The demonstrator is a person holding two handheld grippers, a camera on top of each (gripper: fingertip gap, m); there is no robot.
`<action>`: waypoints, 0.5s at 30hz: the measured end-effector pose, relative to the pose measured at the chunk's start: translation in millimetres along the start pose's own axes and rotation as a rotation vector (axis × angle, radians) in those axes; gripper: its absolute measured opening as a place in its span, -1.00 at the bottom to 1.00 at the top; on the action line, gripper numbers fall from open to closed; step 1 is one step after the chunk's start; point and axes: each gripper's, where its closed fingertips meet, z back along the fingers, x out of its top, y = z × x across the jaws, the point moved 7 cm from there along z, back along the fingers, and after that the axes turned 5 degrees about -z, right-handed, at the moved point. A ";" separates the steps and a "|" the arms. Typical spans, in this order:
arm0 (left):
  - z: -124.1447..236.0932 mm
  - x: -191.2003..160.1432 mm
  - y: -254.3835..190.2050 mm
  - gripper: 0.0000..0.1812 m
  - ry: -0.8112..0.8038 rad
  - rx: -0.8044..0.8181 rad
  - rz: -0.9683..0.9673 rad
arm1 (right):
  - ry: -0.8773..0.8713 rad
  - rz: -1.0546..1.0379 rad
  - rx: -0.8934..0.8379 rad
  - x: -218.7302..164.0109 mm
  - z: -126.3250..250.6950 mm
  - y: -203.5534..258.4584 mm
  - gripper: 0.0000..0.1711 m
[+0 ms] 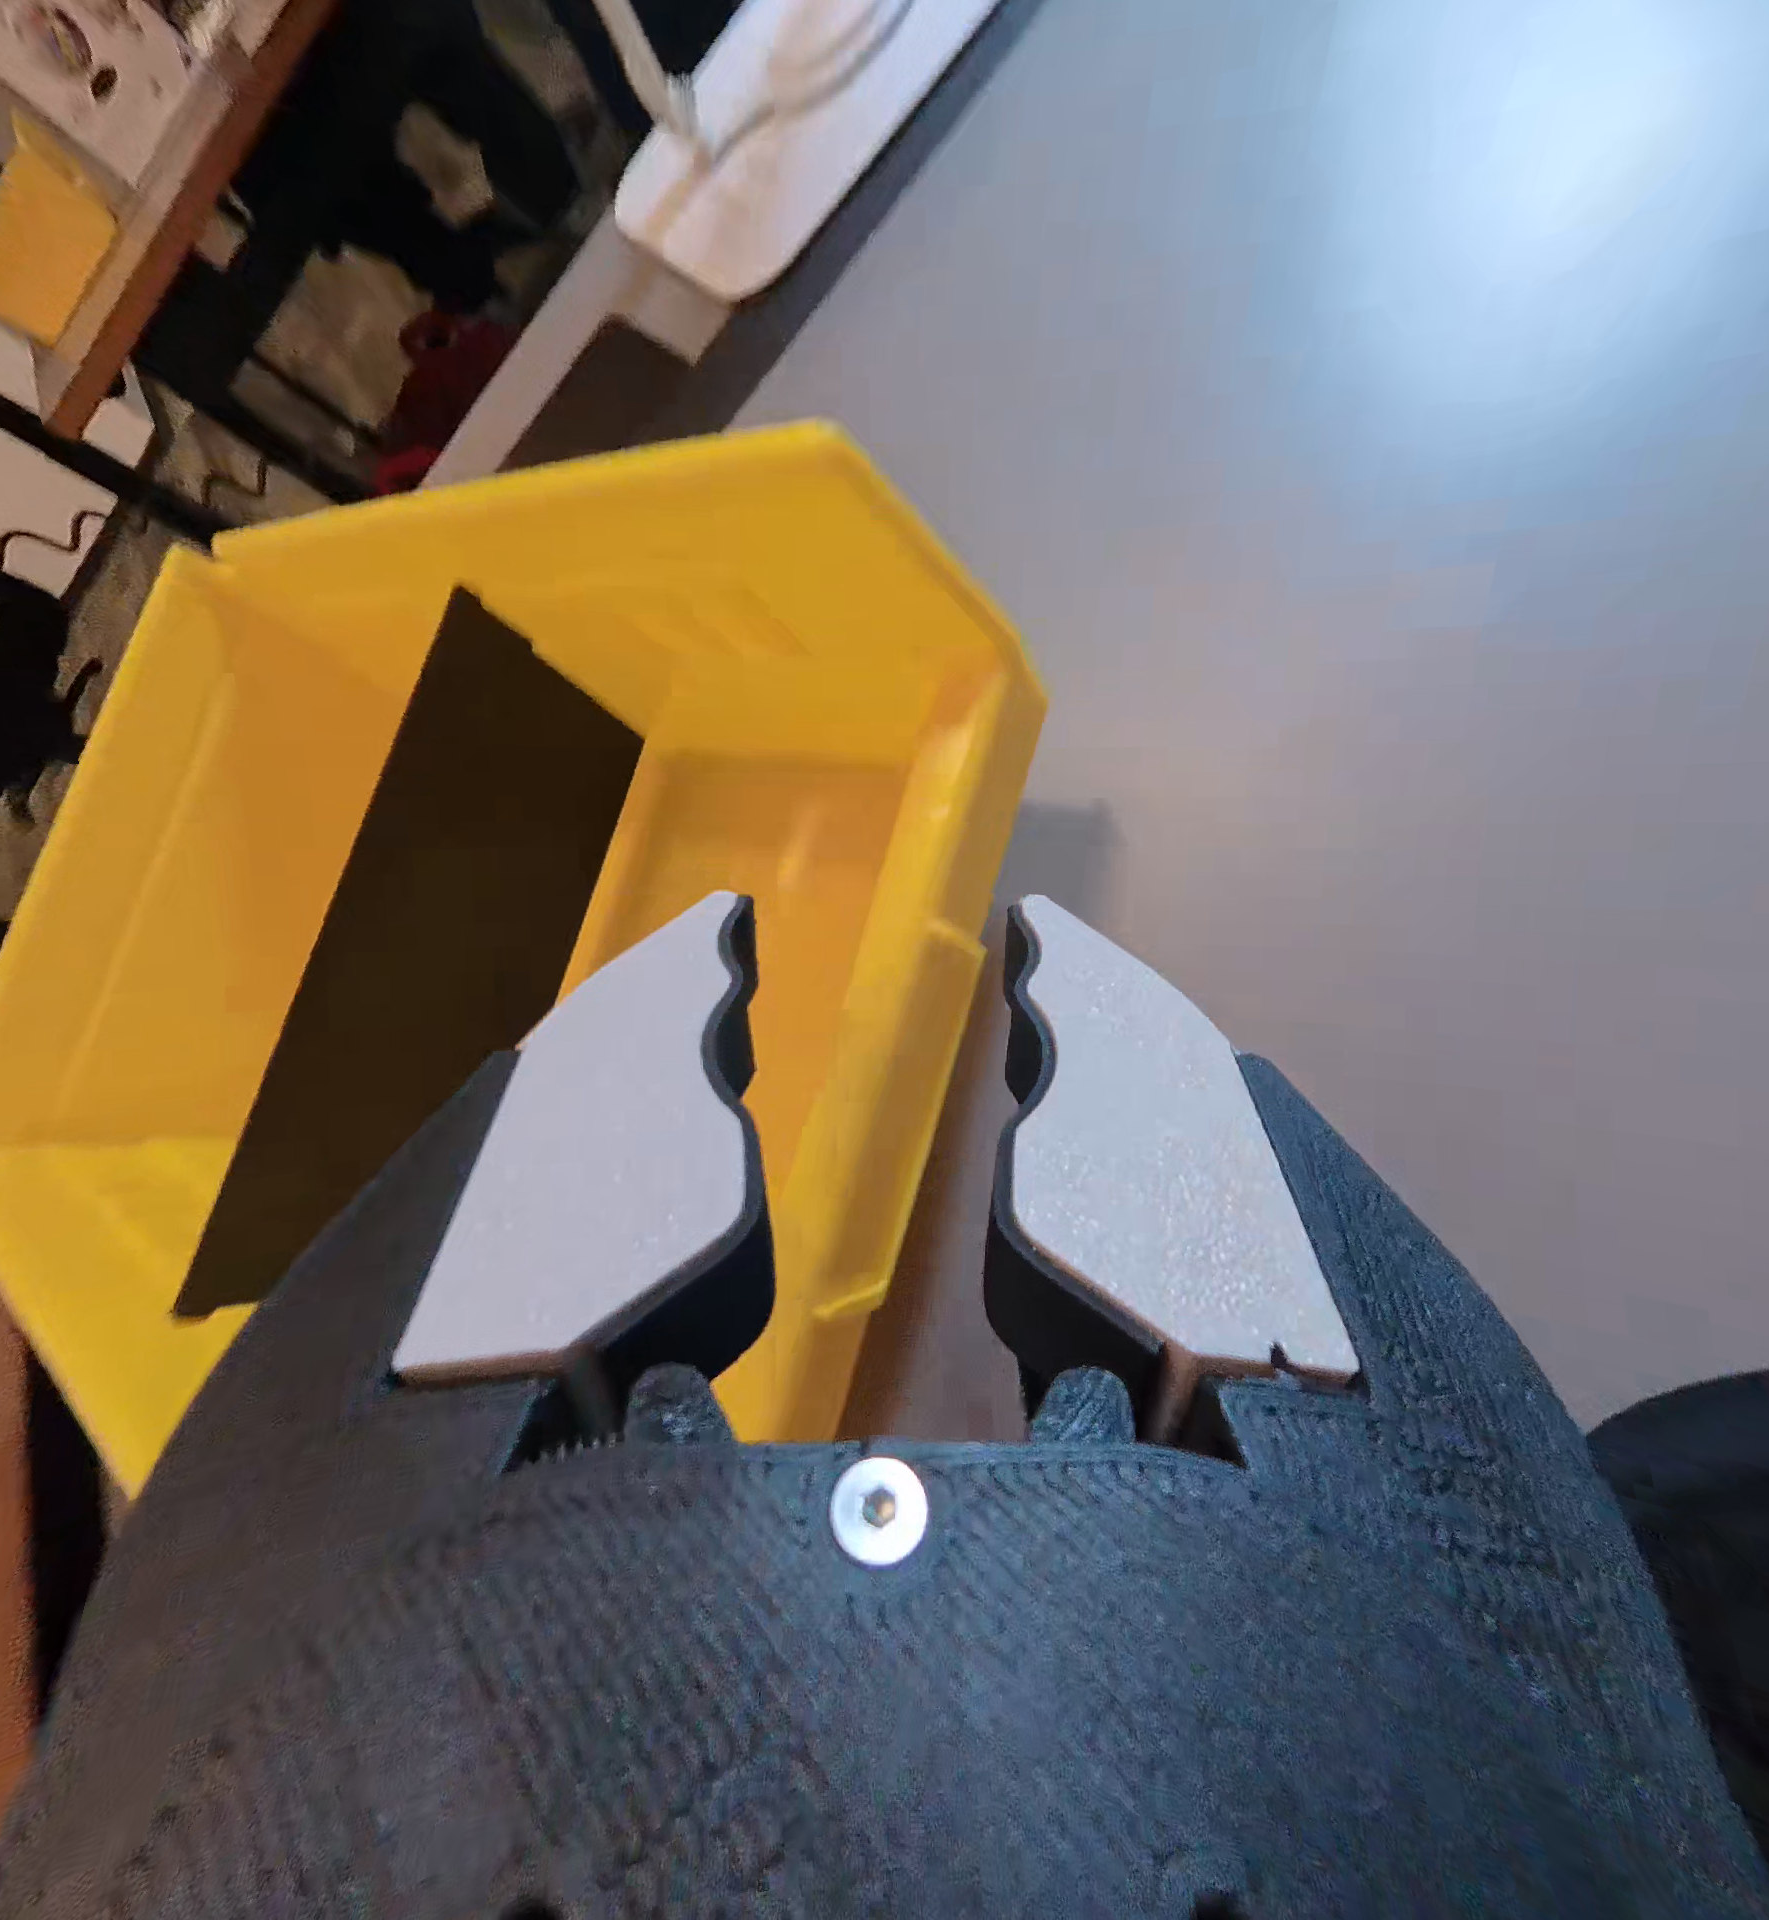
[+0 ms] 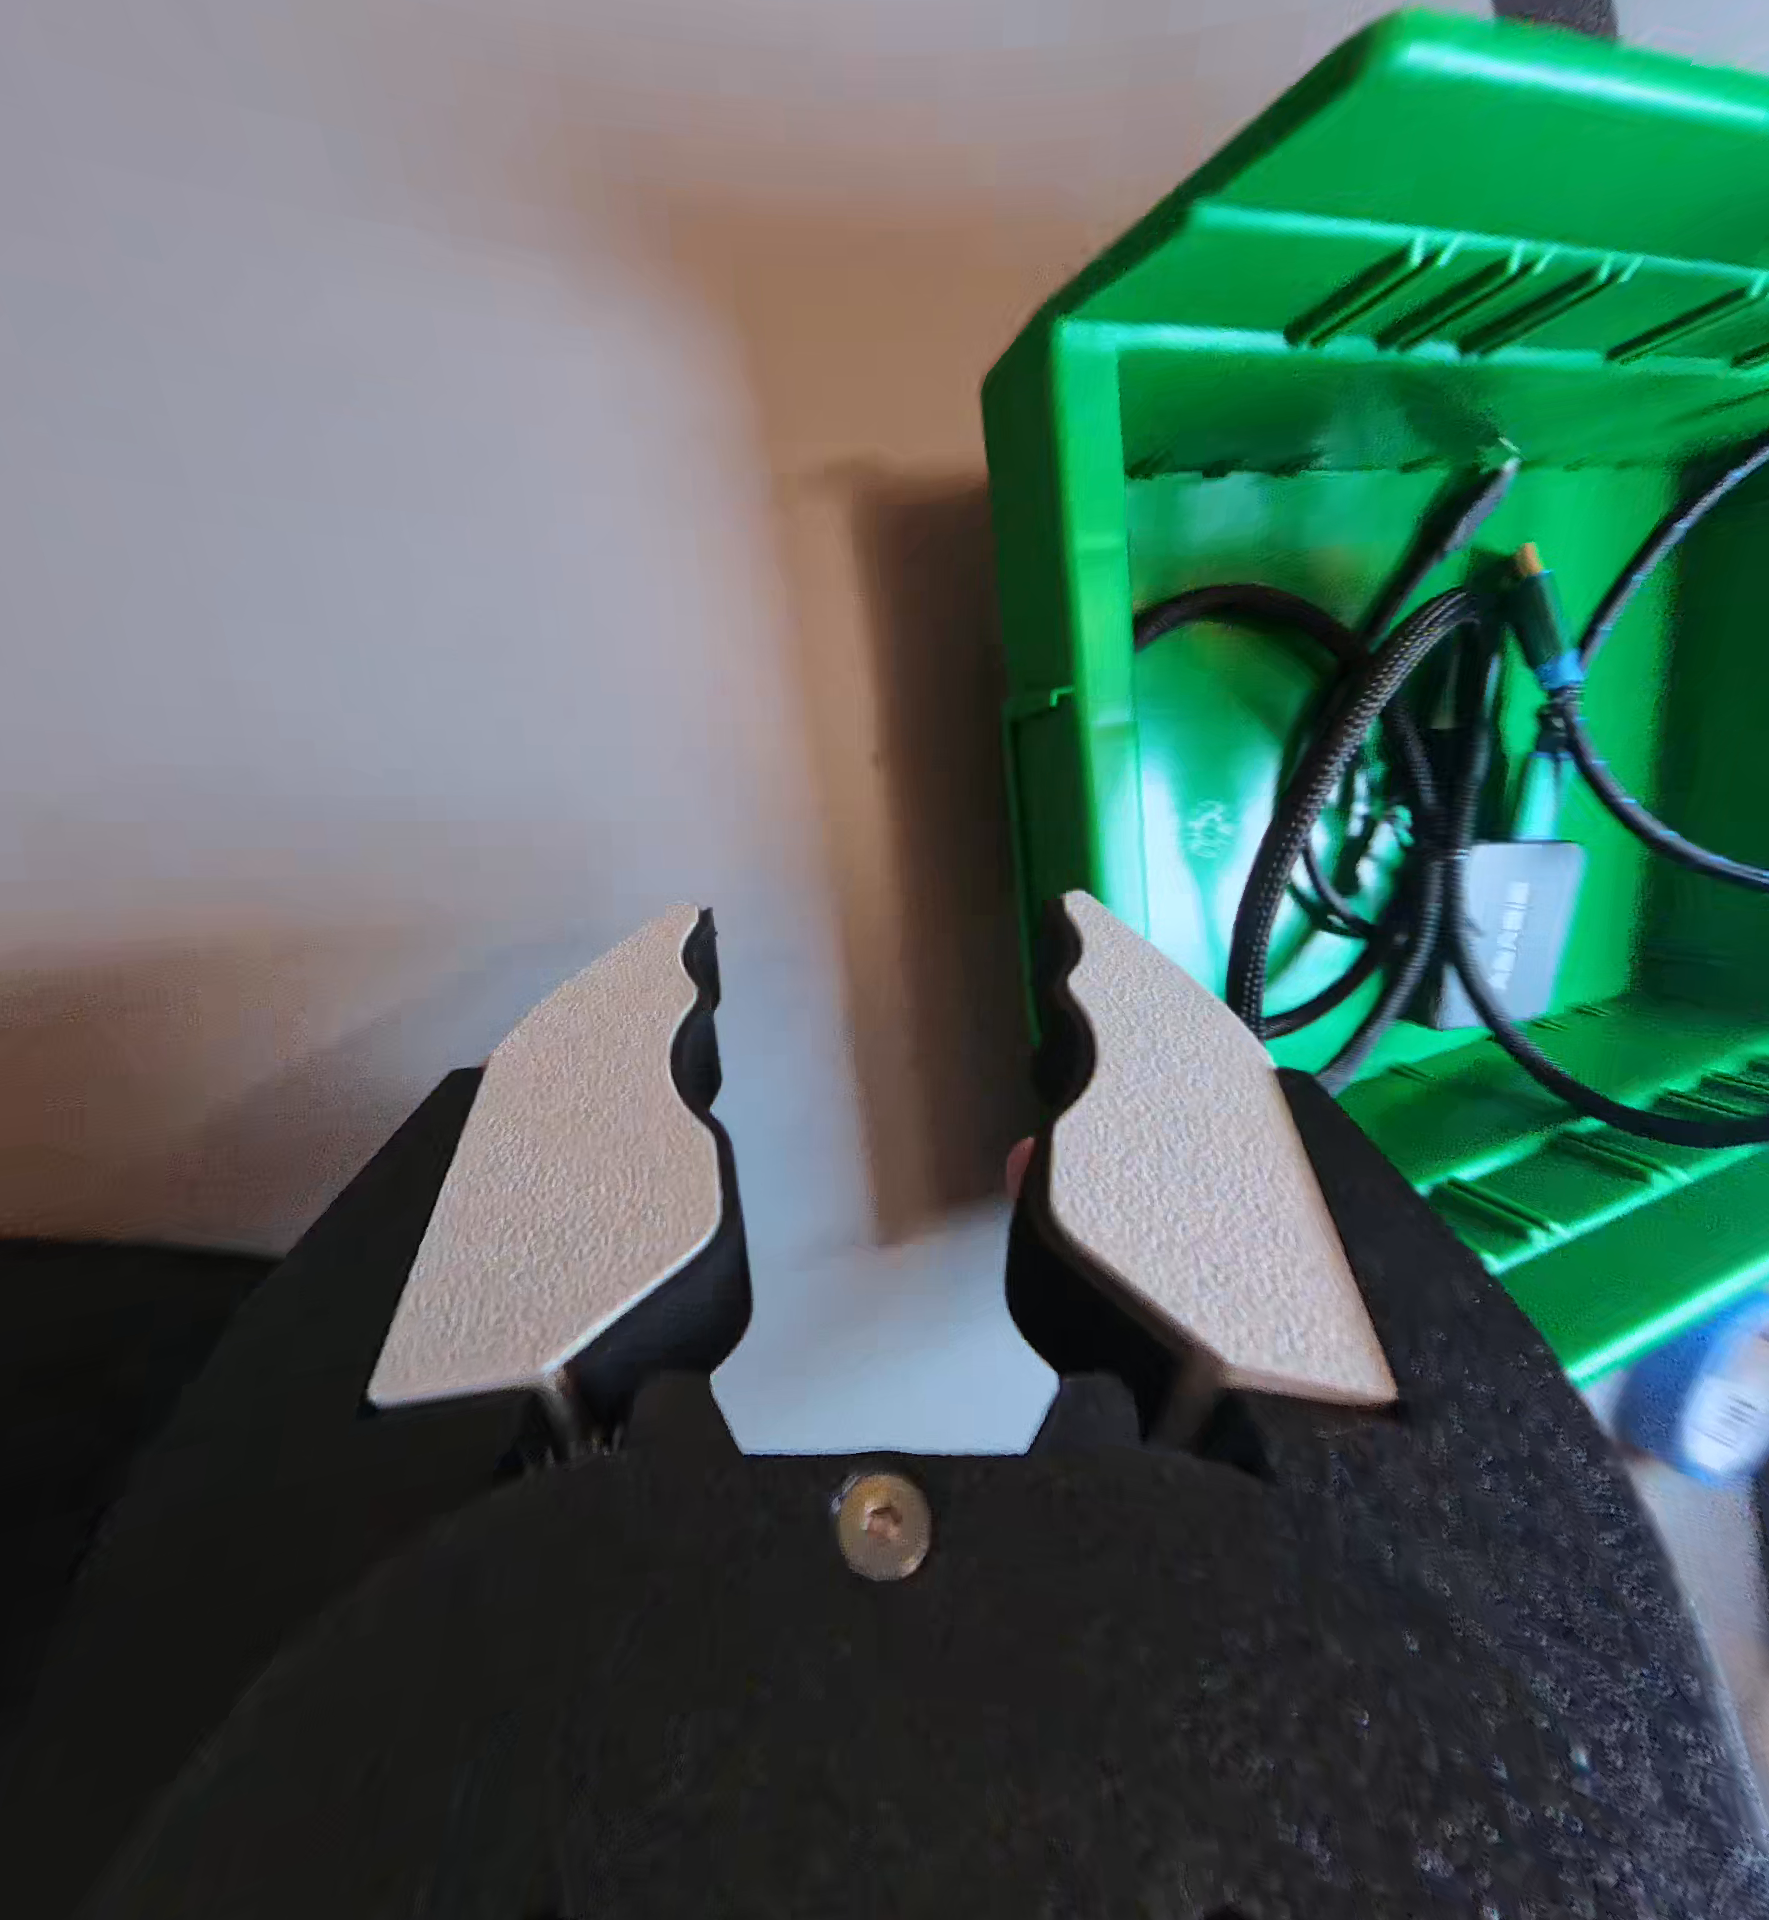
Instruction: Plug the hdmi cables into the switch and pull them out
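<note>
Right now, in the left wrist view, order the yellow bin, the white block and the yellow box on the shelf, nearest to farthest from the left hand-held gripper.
From the left hand-held gripper:
1. Yellow bin, just ahead, left.
2. White block, beyond it at the table's far edge.
3. Yellow box, far upper left, on a shelf.

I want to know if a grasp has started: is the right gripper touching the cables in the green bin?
Apart. In the right wrist view, the right gripper is open and empty over the table, left of the green bin; the cables lie inside it.

Both the left gripper [image 1: 880, 925] and right gripper [image 2: 880, 925] have rough black printed bodies, grey wavy-edged fingers, and one silver screw at 6 o'clock.
</note>
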 end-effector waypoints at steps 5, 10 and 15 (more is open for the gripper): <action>-21.8 -25.8 6.8 -0.42 0.236 -0.065 -0.114 | 0.130 0.181 -0.212 14.9 -35.5 -15.9 -0.30; -44.0 -28.2 2.0 -0.65 0.269 -0.117 -0.235 | 0.221 0.339 -0.225 31.4 -62.9 -27.9 -0.62; -47.5 -13.4 -11.2 -0.66 0.238 -0.111 -0.328 | 0.180 0.392 -0.216 27.8 -54.8 -10.8 -0.61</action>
